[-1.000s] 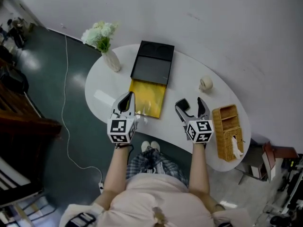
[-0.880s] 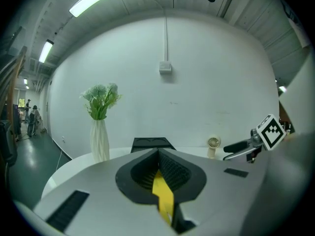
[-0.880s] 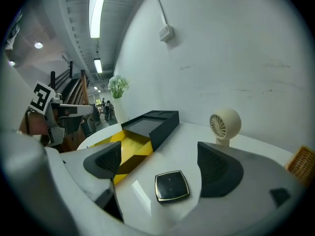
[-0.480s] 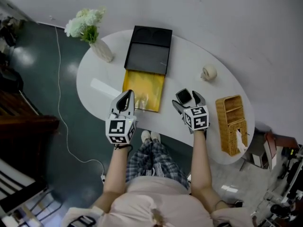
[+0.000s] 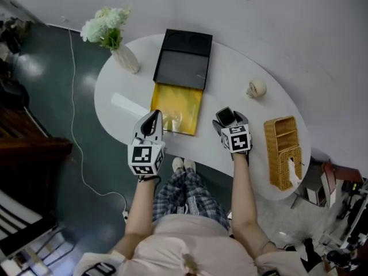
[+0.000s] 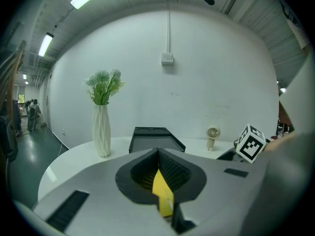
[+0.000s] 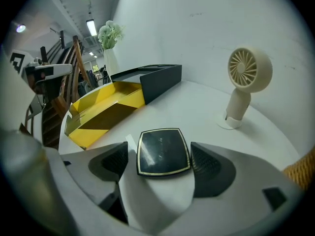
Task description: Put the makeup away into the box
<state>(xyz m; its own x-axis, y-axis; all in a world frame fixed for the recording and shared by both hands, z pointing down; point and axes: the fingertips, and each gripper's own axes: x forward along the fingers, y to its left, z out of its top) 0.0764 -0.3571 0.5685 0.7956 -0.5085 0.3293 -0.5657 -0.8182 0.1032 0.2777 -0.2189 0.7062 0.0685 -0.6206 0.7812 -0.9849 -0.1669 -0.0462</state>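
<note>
1. Black with a thin gold rim, the square makeup compact [image 7: 163, 151] lies flat on the white curved tabletop [image 5: 230, 79], just right of the open yellow drawer [image 5: 175, 105] of the black box [image 5: 183, 62].
2. What has just changed: a second ago the right tongs [image 5: 229, 118] stood wide apart, short of the compact. They have since slid forward and narrowed, so the compact now sits between the pads. One pad looks to be touching its edge, while a sliver of tabletop shows at the other — not clamped yet, by my reading.
3. For the task, this means the pick-up is nearly made. The compact is not yet lifted and lies outside the drawer.
4. The left tongs [image 6: 160, 181] are closed on the drawer's yellow front wall, as in both earlier frames — probably steadying it.
5. Otherwise only the head camera has shifted. The white vase of flowers [image 5: 123, 56], cream desk fan [image 5: 256, 87] and wicker basket [image 5: 280, 151] sit slightly elsewhere in frame, but none seems to have moved on the tabletop.
</note>
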